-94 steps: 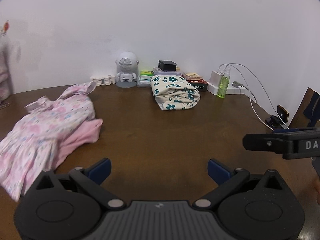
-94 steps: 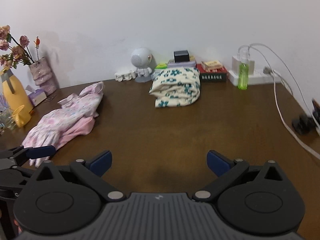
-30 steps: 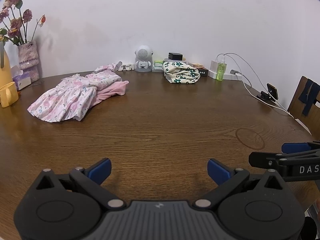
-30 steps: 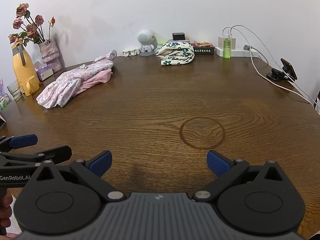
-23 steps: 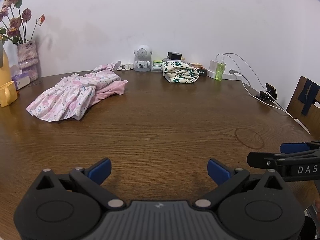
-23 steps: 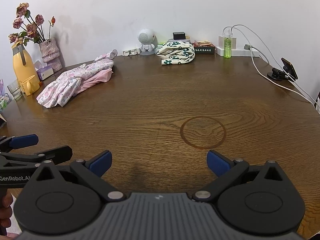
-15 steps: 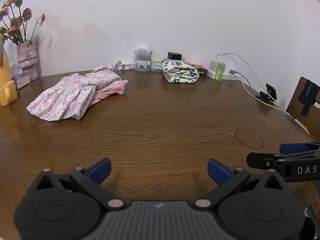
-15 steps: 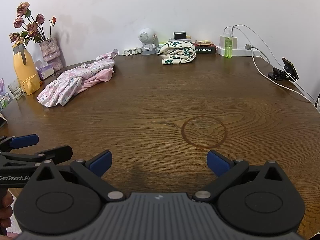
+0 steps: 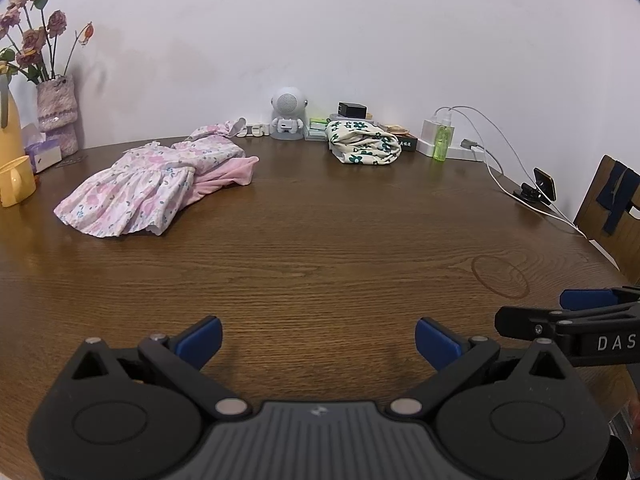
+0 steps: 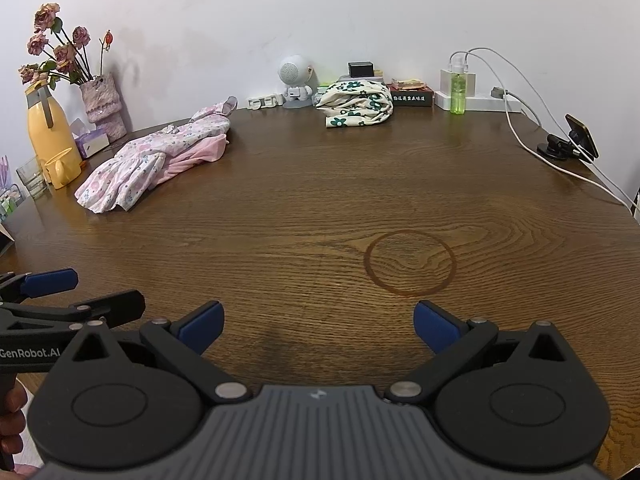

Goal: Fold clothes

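A pink floral dress (image 9: 152,184) (image 10: 152,164) lies crumpled on the far left of the brown wooden table (image 9: 320,248), over a plain pink garment (image 9: 228,176). A cream cloth with green flowers (image 9: 362,148) (image 10: 356,104) sits folded at the back by the wall. My left gripper (image 9: 318,340) stands open near the table's front edge, nothing between its fingers. My right gripper (image 10: 318,326) is also open and empty, beside it to the right. Both are far from the clothes.
Along the wall stand a small white robot figure (image 9: 287,119), books, a green bottle (image 9: 442,143), and a power strip with cables (image 10: 516,120). A yellow jug (image 10: 48,140), cup and flower vase (image 10: 102,104) sit at the left. A wooden chair (image 9: 612,216) is at the right.
Both grippers pulled back from the far side of the table to its front edge about three seconds ago. Over the last second, nothing has visibly moved.
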Tool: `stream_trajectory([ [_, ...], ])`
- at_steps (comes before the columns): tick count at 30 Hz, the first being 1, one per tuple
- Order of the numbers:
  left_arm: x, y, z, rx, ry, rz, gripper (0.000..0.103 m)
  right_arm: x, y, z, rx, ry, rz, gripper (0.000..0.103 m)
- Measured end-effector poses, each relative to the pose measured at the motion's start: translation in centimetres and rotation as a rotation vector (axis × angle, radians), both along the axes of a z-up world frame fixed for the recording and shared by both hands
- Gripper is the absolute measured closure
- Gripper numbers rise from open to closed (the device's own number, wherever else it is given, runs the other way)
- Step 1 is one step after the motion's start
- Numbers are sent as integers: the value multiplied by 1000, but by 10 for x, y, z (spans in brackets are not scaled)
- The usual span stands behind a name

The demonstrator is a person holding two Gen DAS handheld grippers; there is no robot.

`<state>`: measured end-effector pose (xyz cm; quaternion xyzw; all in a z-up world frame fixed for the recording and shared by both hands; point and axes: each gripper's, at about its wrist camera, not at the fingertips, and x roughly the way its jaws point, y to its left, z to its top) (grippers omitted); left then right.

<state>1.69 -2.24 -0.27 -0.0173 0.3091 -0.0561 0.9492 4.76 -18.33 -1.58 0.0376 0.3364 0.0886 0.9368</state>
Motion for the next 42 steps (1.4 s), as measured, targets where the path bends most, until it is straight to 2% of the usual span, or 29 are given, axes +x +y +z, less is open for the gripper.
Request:
stream_trajectory([
  [42,0,0,0,-3,0,2,0,2,-1,-1,-3,4,5,0],
])
